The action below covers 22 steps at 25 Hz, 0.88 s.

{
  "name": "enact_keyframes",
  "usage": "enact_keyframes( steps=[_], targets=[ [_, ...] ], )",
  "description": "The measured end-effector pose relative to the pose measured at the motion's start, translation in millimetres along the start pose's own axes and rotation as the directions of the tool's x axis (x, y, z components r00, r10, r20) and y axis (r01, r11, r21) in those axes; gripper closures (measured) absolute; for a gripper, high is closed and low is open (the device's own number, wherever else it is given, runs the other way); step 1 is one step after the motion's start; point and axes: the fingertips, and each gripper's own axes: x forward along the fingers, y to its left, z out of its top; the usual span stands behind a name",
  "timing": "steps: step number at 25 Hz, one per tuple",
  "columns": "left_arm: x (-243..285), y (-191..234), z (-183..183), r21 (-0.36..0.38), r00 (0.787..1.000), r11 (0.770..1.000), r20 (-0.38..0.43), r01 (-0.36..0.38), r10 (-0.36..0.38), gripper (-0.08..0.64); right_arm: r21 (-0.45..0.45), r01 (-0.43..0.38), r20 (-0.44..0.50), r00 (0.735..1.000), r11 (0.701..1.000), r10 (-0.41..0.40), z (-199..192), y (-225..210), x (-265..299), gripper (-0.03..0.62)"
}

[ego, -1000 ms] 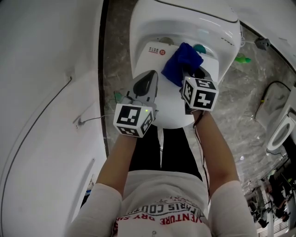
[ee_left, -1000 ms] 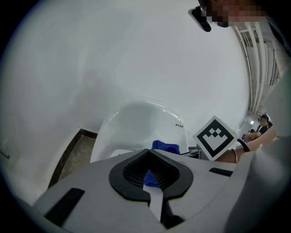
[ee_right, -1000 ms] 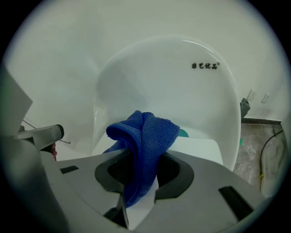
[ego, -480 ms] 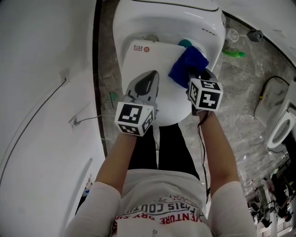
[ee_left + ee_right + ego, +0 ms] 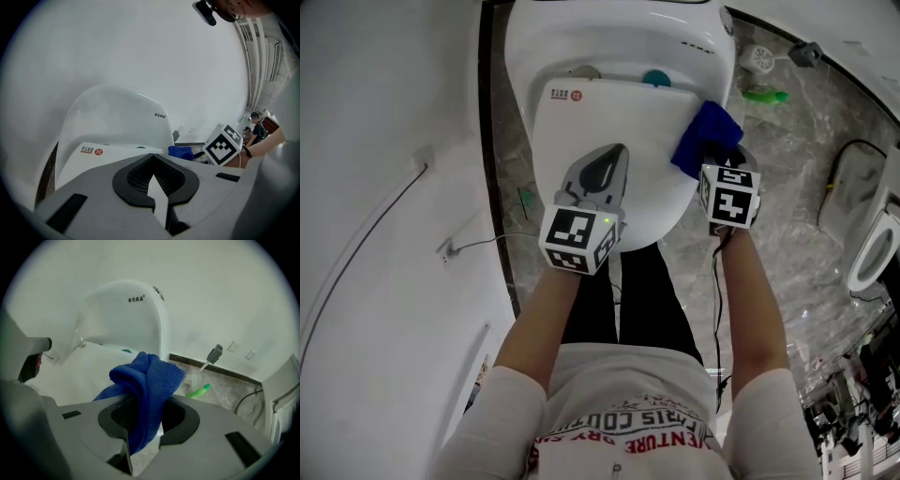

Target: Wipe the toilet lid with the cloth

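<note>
The right tool (image 5: 143,439) is clamping a bunched blue microfibre cloth (image 5: 146,380) between its jaws, and the cloth is pressing against the right-hand edge of the closed white plastic toilet lid (image 5: 614,117). The left tool (image 5: 157,190) is hovering over the lid's front, its jaws nearly together and gripping nothing. Wiping is seemingly under way, but the glossy surface is showing no streaks, so how much is already covered cannot be told.

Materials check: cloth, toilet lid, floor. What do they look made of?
The cloth: probably microfibre or terry; blue, fuzzy nap, soft folds. The toilet lid: likely hard plastic; smooth, glossy white. The floor: polished grey stone or stone-look tile; veined, with a sheen.
</note>
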Motion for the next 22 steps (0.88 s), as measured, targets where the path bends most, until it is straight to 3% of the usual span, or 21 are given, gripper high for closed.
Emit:
enact_keyframes(
  steps=[4, 11, 16, 22],
  targets=[
    [-5, -2, -8, 0.003, 1.000, 1.000, -0.010, 0.006, -0.006, 0.554, -0.051, 0.062, -0.013, 0.998, 0.997, -0.063, -15, -13, -5, 0.494],
    [-35, 12, -17, -0.011, 1.000, 1.000, 0.006, -0.003, 0.003, 0.554, 0.067, 0.069, 0.050, 0.996, 0.995, -0.072, -1, -2, -47, 0.494],
    [-74, 27, -33, -0.023, 1.000, 1.000, -0.007, -0.002, 0.002, 0.554, 0.067, -0.026, 0.129, 0.992, 0.997, 0.017, 23, 60, -88, 0.494],
    [-133, 75, -45, 0.005, 1.000, 1.000, -0.011, -0.013, 0.013, 0.554, 0.086, -0.178, 0.152, 0.975, 0.980, 0.164, 38, 179, -100, 0.494]
  ],
)
